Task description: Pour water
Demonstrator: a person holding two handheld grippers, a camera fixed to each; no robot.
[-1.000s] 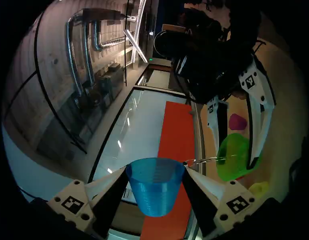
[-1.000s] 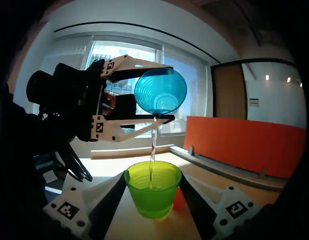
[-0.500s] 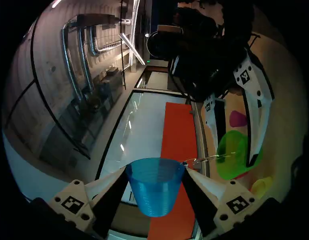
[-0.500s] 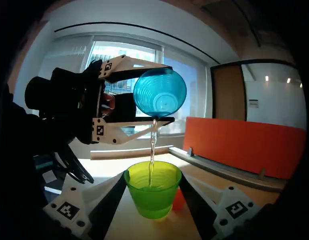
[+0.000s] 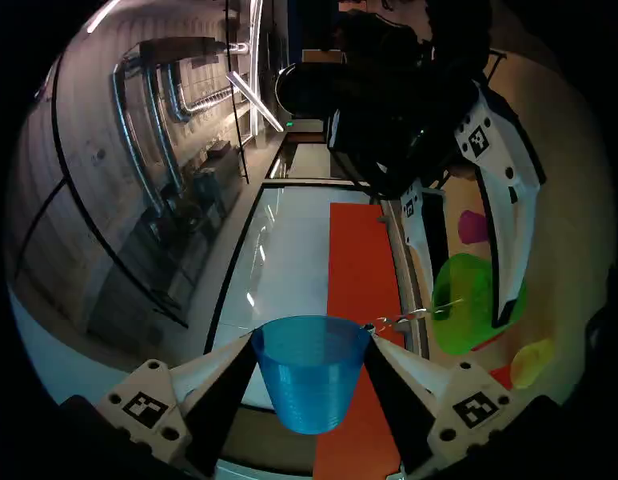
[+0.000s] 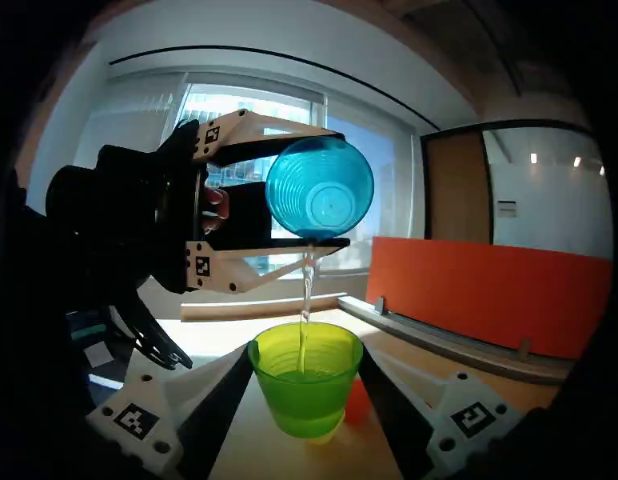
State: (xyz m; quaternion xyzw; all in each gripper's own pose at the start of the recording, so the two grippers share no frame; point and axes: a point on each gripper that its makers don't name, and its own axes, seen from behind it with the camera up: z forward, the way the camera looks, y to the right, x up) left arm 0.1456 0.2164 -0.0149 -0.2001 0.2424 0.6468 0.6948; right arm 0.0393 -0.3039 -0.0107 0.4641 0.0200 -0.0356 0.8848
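I hold two grippers, and each one has one cup. My left gripper (image 5: 310, 340) has its jaws pinching a blue cup (image 5: 311, 376) by both sides. The cup is see-through and ribbed, and it is tipped over so that its base faces the right gripper view. One thin stream of water (image 6: 306, 292) runs from its lowest rim straight down into a green cup (image 6: 306, 392) just below. My right gripper (image 6: 306, 352) has its jaws pressed on that cup from both sides and holds it upright. The green cup is see-through too, with water gathered in its lower part. Farther right on the counter (image 5: 560, 264) stand one pink cup (image 5: 472, 226) and one yellow cup (image 5: 532, 360), well apart. What looks like one red cup (image 6: 356, 400) shows just behind the green one. That makes five cups. One orange panel (image 6: 484, 292) runs along the counter's far edge.
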